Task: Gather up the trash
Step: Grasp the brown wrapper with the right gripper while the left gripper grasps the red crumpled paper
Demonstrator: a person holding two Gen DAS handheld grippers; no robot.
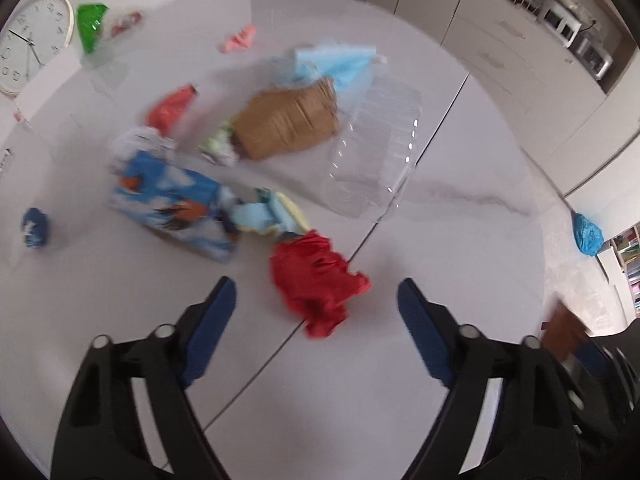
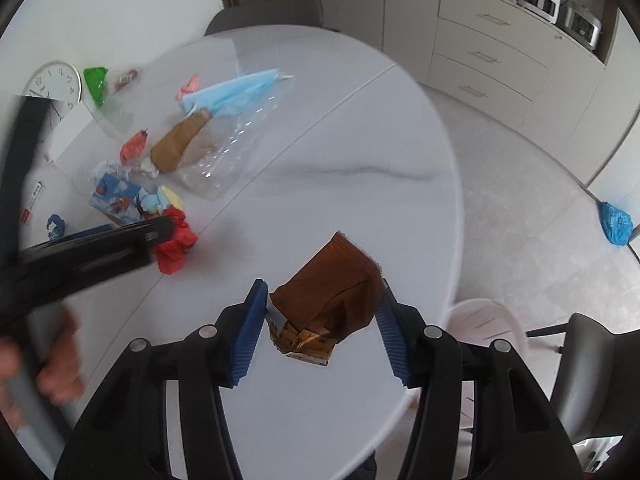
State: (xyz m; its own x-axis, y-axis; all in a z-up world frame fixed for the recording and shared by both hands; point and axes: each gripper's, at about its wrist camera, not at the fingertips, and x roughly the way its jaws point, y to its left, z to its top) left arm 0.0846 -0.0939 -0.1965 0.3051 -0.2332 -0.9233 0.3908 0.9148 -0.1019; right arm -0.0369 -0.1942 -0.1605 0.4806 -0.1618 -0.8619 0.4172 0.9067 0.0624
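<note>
On the white round table (image 1: 460,240) lies a crumpled red paper (image 1: 316,284). My left gripper (image 1: 317,286) hangs just over it, open, a blue pad on either side of the paper and neither touching it. In the right wrist view the same red paper (image 2: 176,244) shows beside the blurred left gripper's fingers (image 2: 100,248). My right gripper (image 2: 323,292) is shut on a brown snack packet (image 2: 336,284), held above the table's near edge. That packet (image 1: 564,332) also shows at the right rim of the left wrist view.
Beyond the red paper lies a pile: a blue printed box (image 1: 176,200), a tan paper bag (image 1: 288,124), a clear plastic tray (image 1: 372,160), light blue masks (image 1: 340,60), a red wrapper (image 1: 172,108). A clock (image 1: 32,40), green wrapper (image 1: 90,24) and small blue ball (image 1: 36,226) lie left. A pale pink container (image 2: 488,324) stands below the table's edge.
</note>
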